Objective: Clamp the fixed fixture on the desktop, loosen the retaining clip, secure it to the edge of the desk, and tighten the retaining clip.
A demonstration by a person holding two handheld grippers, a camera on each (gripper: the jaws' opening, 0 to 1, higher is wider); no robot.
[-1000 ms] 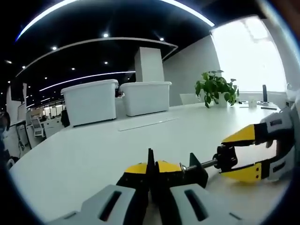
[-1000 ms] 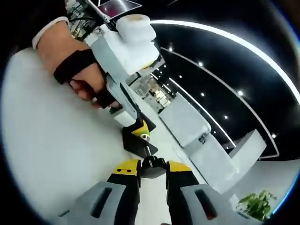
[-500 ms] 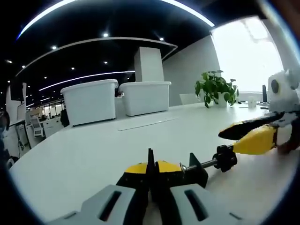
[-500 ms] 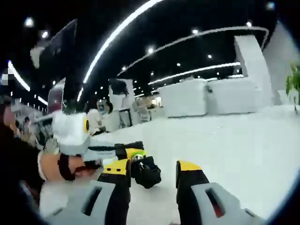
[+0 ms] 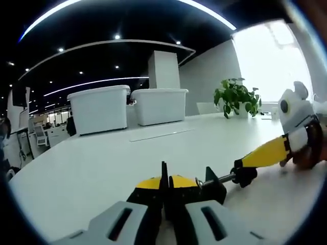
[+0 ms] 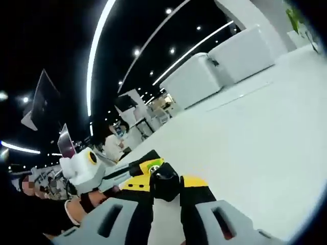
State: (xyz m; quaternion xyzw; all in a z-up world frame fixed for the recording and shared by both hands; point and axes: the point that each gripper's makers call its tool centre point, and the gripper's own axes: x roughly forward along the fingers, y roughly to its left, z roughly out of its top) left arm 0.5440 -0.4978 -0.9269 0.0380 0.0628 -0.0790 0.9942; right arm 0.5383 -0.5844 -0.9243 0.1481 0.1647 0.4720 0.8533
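Left gripper [image 5: 164, 185], nearest in the left gripper view, has its yellow-tipped jaws pressed together on the thin upright plate of the black metal clamp fixture [image 5: 212, 185], pinning it on the white surface [image 5: 102, 163]; judged purpose: to keep the body from turning while the screw is worked. Just beyond, the fixture's threaded steel screw [image 5: 225, 178] runs out to a black knurled knob [image 5: 245, 173]. Right gripper [image 5: 263, 153] comes in from the right with its yellow tips at that knob; in the right gripper view its jaws sit pinched on the knob [image 6: 164, 179], the view rolled, consistent with a twist to loosen the retaining clip. Fixture lies well in from any visible edge of the surface, so mounting is not yet done. Farther back: two white plastic storage bins [image 5: 99, 109], a green potted plant [image 5: 236, 96], a bright window behind.
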